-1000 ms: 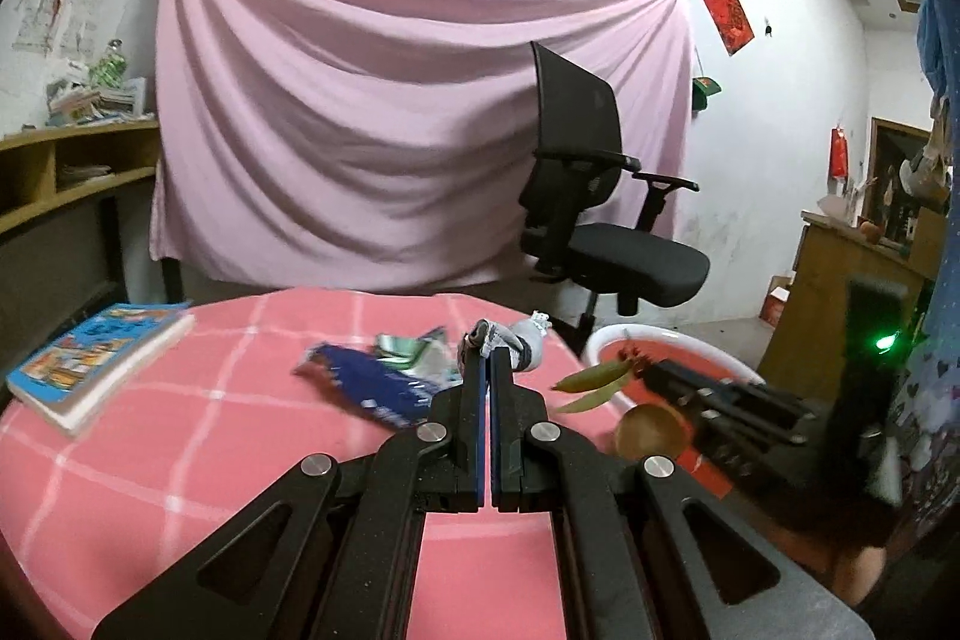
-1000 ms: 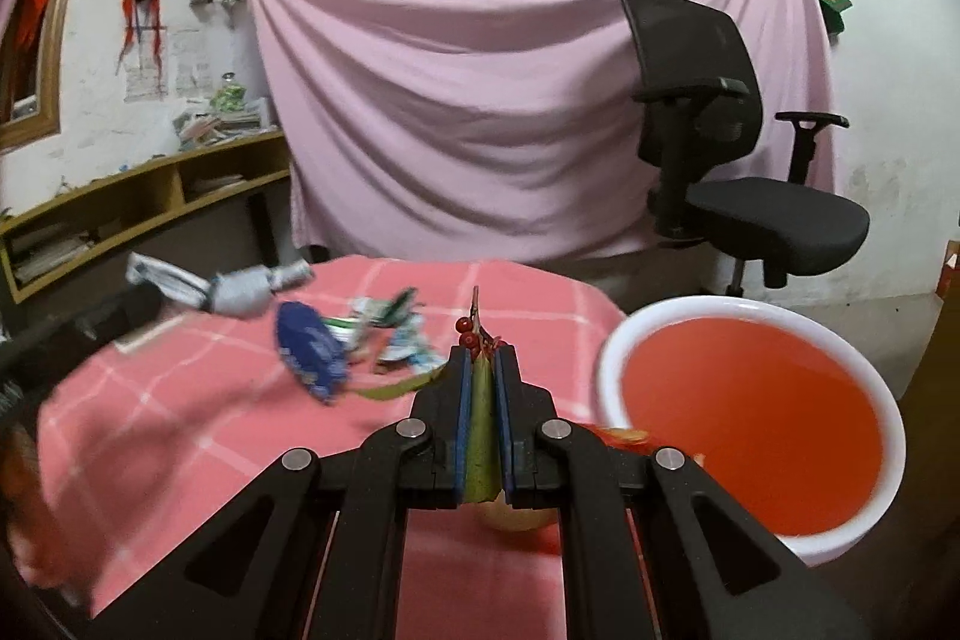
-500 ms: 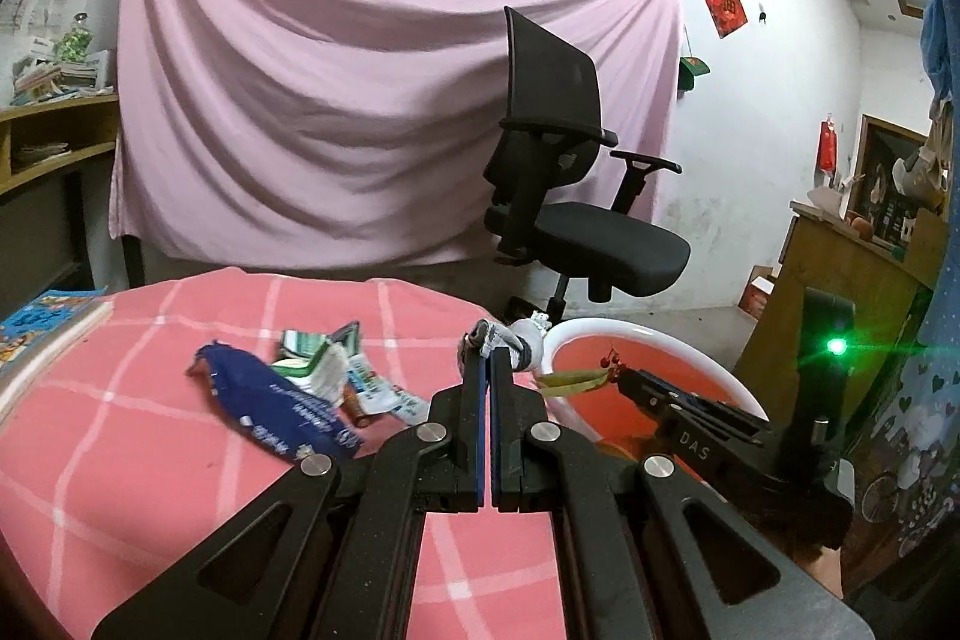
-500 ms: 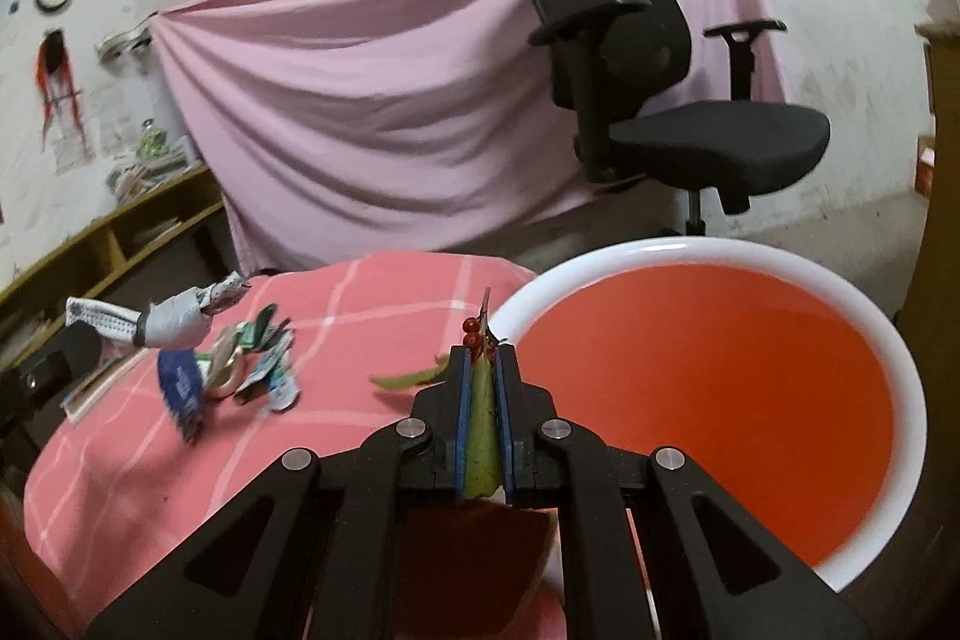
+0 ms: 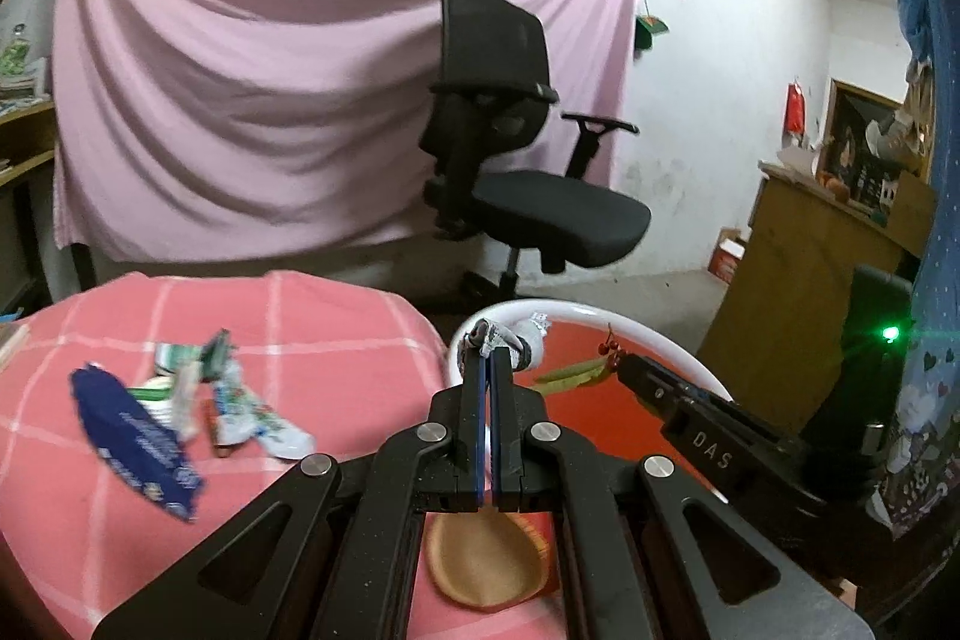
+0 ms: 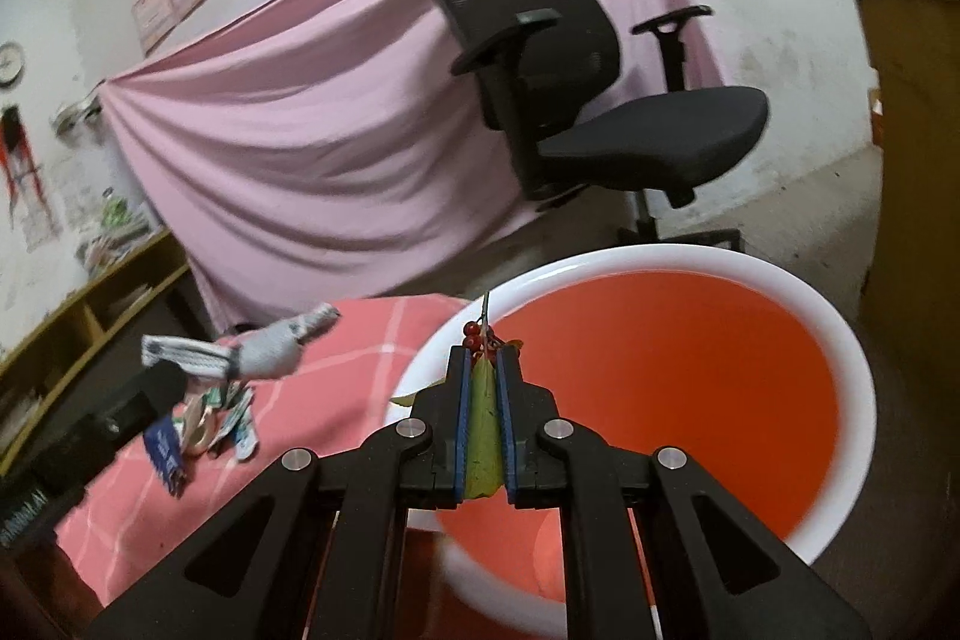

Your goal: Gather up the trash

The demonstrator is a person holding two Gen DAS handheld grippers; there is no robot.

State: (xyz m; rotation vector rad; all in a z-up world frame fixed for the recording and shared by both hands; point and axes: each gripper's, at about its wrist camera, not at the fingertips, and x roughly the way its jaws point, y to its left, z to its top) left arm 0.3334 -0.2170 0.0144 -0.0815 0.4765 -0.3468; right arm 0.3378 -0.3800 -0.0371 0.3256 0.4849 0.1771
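My left gripper (image 5: 491, 358) is shut on a crumpled grey-white wrapper (image 5: 510, 337), held over the near rim of the white basin with a red inside (image 5: 672, 346). My right gripper (image 6: 483, 355) is shut on a green leafy twig with red berries (image 6: 482, 406) and reaches over the basin (image 6: 840, 340). In the left wrist view the right gripper (image 5: 624, 361) comes in from the right with the twig (image 5: 570, 376). In the right wrist view the left gripper (image 6: 180, 376) carries the wrapper (image 6: 264, 355). A blue packet (image 5: 135, 436) and several wrappers (image 5: 240, 400) lie on the pink checked table (image 5: 336, 340).
A brown shell-shaped piece (image 5: 486, 562) lies below my left gripper at the table's edge. A black office chair (image 5: 516, 172) stands behind the basin before a pink drape (image 5: 240, 100). A wooden cabinet (image 5: 828, 244) is on the right, and shelves (image 6: 90, 316) on the left.
Both grippers have swung right from over the table to the basin, each keeping its piece. The book at the left has left the view. The right gripper has rolled.
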